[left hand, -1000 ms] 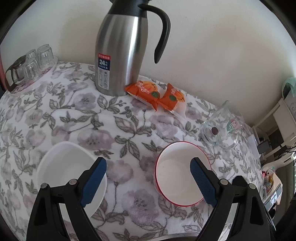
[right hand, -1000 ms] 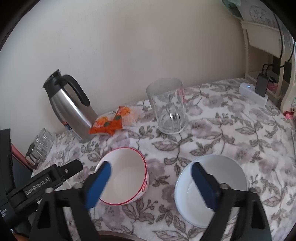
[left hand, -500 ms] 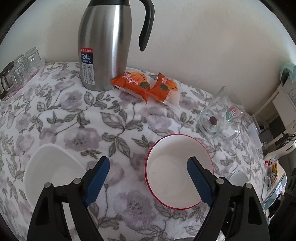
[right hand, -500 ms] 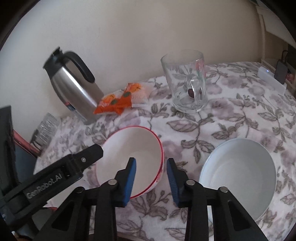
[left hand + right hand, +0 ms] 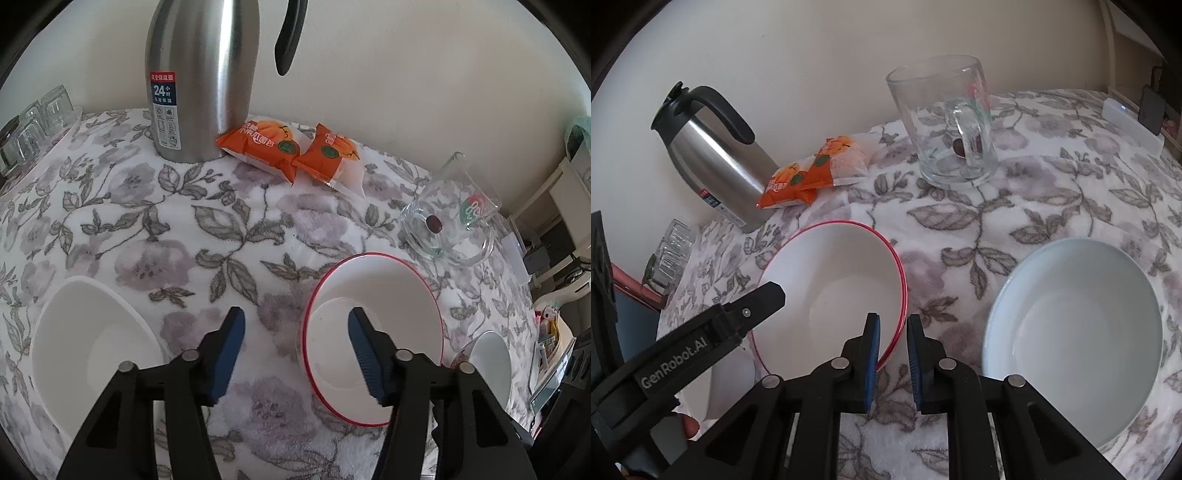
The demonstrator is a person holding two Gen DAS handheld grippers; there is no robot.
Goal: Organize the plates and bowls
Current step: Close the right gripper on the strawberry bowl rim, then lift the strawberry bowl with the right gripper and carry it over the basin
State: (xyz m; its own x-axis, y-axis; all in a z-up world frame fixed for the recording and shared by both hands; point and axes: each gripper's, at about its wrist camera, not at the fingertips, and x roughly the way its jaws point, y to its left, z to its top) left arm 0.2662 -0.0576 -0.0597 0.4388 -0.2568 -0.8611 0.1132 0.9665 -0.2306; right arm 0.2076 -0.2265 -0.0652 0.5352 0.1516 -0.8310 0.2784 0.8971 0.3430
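Your right claw [image 5: 891, 354] was nearly shut on the near rim of the red-rimmed bowl [image 5: 831, 273], one pad inside and one outside. Your left claw [image 5: 293, 345], whose jaws had just been closing, stood half open astride that bowl's other rim, not yet pressing it. The bowl sat on the flowered counter [image 5: 207, 236], between a white bowl [image 5: 74, 354] and a pale blue bowl [image 5: 1075, 328].
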